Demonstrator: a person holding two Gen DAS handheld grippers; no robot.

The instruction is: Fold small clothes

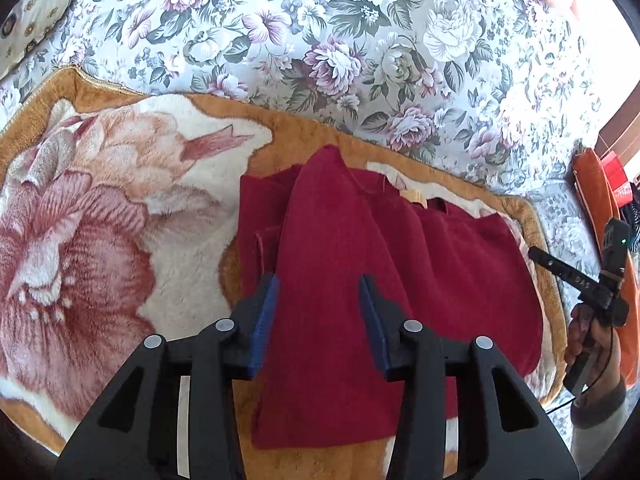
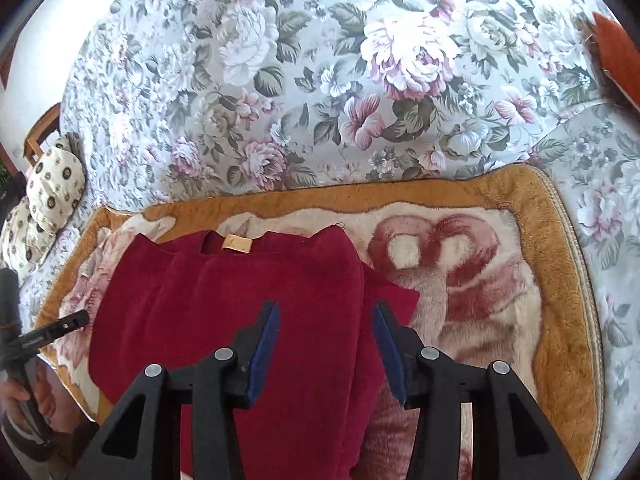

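Observation:
A dark red garment lies on a plush blanket, with both side parts folded in over its middle and a tan neck label at the far end. My left gripper is open and empty, hovering over the garment's left folded flap. In the right wrist view the garment and its label show too. My right gripper is open and empty above the right folded flap. The right gripper also shows at the left view's edge, held in a hand.
The blanket has an orange-brown border and pink flower pattern. It lies on a floral bedspread. Patterned pillows sit at the far left. An orange cushion lies at the right.

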